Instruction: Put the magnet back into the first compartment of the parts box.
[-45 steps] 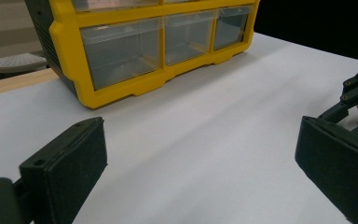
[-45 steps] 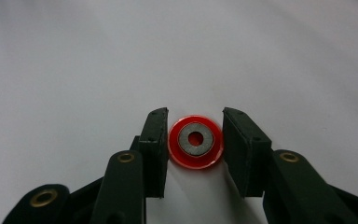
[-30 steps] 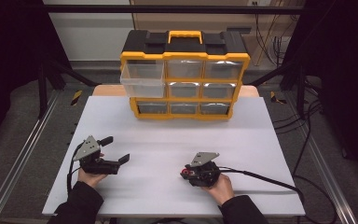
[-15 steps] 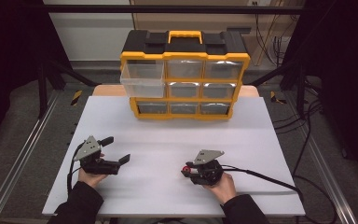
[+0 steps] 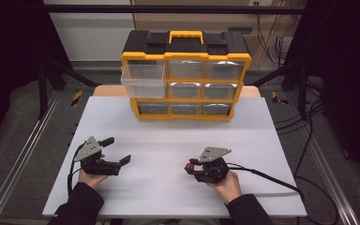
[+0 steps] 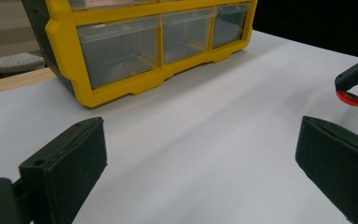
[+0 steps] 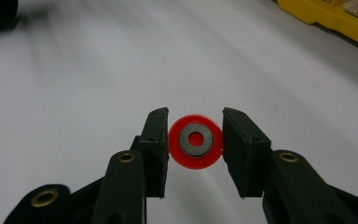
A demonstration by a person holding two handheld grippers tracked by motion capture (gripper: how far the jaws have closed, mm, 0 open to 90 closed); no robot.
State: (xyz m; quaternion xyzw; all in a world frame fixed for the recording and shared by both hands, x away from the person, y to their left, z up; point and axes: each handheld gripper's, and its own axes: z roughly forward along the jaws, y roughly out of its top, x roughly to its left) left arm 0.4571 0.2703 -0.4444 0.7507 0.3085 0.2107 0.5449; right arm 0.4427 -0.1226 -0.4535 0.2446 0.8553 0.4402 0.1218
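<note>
Your right gripper (image 7: 195, 142) is clamped on a red ring (image 7: 195, 142) with a grey metal centre, both pads pressing its edge, above the white table (image 5: 168, 140) near your side. Your left gripper (image 5: 117, 151) stands wide apart, holding nothing. No writing is legible on the yellow drawer organizer (image 5: 185, 75).

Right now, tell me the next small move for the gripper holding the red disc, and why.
Probably carry the red disc up and forward toward the pulled-out drawer at the top left of the yellow organizer. The right gripper is shut on the disc, that drawer alone stands open, and bare white table lies between.
</note>
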